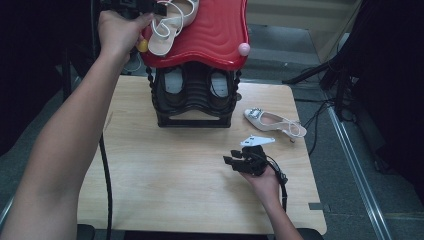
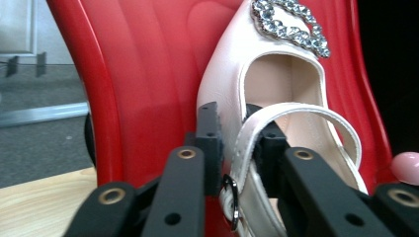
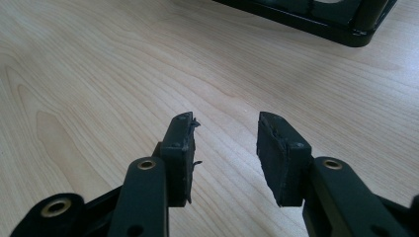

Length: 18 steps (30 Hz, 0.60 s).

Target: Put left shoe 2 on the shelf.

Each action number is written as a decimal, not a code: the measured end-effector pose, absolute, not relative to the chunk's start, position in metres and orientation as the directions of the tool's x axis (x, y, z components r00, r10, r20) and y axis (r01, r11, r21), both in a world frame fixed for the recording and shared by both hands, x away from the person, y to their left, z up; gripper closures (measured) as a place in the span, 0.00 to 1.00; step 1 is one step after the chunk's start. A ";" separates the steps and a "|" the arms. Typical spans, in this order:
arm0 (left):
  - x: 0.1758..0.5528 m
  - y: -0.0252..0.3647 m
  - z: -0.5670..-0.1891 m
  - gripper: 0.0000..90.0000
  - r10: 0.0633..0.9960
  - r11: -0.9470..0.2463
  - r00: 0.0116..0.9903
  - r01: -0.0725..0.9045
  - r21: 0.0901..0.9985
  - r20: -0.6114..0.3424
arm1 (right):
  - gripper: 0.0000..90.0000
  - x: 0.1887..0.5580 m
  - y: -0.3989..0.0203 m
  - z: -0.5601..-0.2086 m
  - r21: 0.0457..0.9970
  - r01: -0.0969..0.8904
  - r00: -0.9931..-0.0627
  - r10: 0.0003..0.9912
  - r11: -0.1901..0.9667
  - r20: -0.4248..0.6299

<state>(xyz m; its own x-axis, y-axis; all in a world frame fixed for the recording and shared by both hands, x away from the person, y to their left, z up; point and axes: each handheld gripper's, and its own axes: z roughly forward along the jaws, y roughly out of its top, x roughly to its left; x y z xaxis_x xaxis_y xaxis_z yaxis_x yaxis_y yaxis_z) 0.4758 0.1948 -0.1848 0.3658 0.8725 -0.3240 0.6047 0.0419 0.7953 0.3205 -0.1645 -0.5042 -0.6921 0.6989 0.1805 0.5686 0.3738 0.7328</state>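
The left arm stretches far forward, its tool (image 2: 237, 148) raised with jaws slightly parted; the right hand (image 1: 265, 182) rests low, its tool (image 3: 225, 148) level, jaws apart

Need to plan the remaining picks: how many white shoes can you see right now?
2. One white shoe lies on the red top shelf at the left gripper; another shoe lies on the table right of the black rack, whose slots may hide more.
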 end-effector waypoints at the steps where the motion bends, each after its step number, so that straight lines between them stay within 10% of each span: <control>1: 0.476 0.195 -0.184 0.82 0.870 0.043 0.368 0.606 0.794 -0.328 | 0.66 0.321 -0.165 -0.504 0.732 0.569 -0.691 0.700 0.373 0.181; 18: 0.454 0.201 -0.159 0.69 0.834 0.003 0.444 0.589 0.808 -0.326 | 0.66 0.323 -0.166 -0.506 0.728 0.572 -0.688 0.704 0.378 0.175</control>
